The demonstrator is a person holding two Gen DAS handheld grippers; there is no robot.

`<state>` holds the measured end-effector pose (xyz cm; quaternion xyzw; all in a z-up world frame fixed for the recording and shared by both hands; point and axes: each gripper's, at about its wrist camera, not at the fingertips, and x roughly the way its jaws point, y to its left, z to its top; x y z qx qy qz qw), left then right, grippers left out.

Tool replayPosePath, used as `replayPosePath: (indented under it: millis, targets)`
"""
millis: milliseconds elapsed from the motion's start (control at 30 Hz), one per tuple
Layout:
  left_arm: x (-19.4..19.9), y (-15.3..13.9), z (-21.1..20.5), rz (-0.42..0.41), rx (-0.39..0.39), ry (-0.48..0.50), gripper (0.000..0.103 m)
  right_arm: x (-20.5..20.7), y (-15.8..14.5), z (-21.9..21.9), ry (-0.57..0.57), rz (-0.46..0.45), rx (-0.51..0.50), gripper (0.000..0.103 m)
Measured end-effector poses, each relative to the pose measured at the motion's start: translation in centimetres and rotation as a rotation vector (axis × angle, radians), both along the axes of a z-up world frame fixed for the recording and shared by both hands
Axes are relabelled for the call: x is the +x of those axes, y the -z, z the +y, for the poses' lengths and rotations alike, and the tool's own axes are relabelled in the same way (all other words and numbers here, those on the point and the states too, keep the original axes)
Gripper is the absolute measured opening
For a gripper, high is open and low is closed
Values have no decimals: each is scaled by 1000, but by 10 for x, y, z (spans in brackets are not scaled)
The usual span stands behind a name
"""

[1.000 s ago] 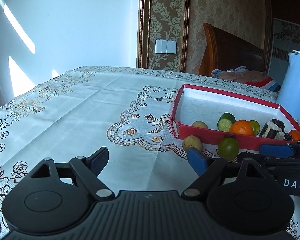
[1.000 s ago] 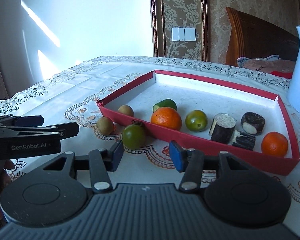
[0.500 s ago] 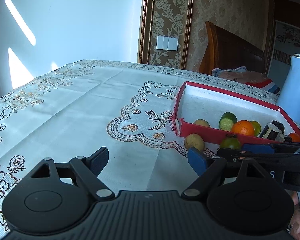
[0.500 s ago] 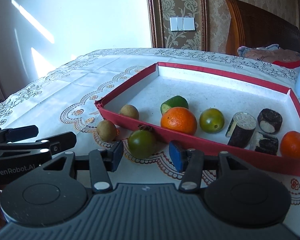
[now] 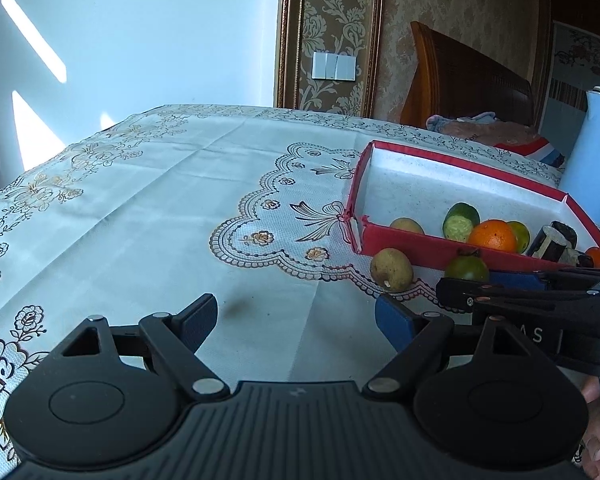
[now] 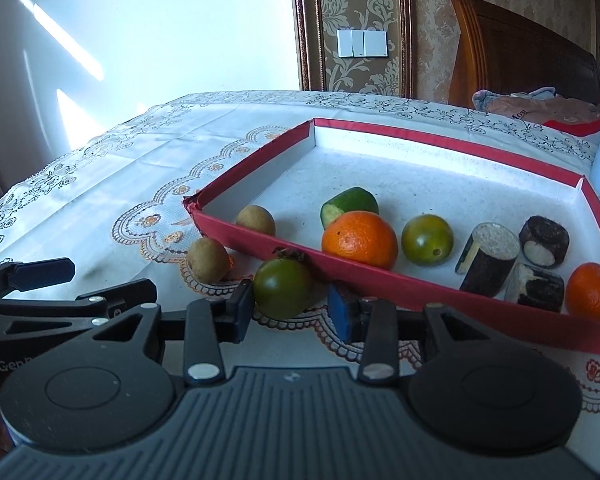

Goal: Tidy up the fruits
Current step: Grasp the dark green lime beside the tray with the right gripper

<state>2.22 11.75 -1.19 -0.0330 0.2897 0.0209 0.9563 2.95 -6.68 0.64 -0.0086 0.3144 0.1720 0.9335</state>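
right gripper (image 6: pixel 290 308) closing around green tomato (image 6: pixel 283 288)

A lace-patterned tablecloth (image 5: pixel 148 216) covers the table; a white wall switch (image 6: pixel 362 43), wooden headboard (image 6: pixel 516 60) and pale jug (image 5: pixel 596 168) stand behind.

I am working in a home, by the look of it a bedroom: damask wallpaper (image 6: pixel 358 20) in a gilt frame, a carved wooden headboard (image 6: pixel 520 56), a wall switch panel (image 6: pixel 362 43), and an embroidered lace tablecloth (image 5: pixel 148 200) over the surface.
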Motion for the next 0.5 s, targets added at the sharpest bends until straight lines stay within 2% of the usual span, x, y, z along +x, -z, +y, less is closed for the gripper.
replayPosePath:
  millis: [167, 500]
  targets:
    - [1, 1, -1, 9, 5, 0, 86, -2, 0, 1, -11, -2, -2, 28]
    - [2, 1, 0, 13, 3, -4, 86, -5, -2, -2, 3, -3, 3, 28]
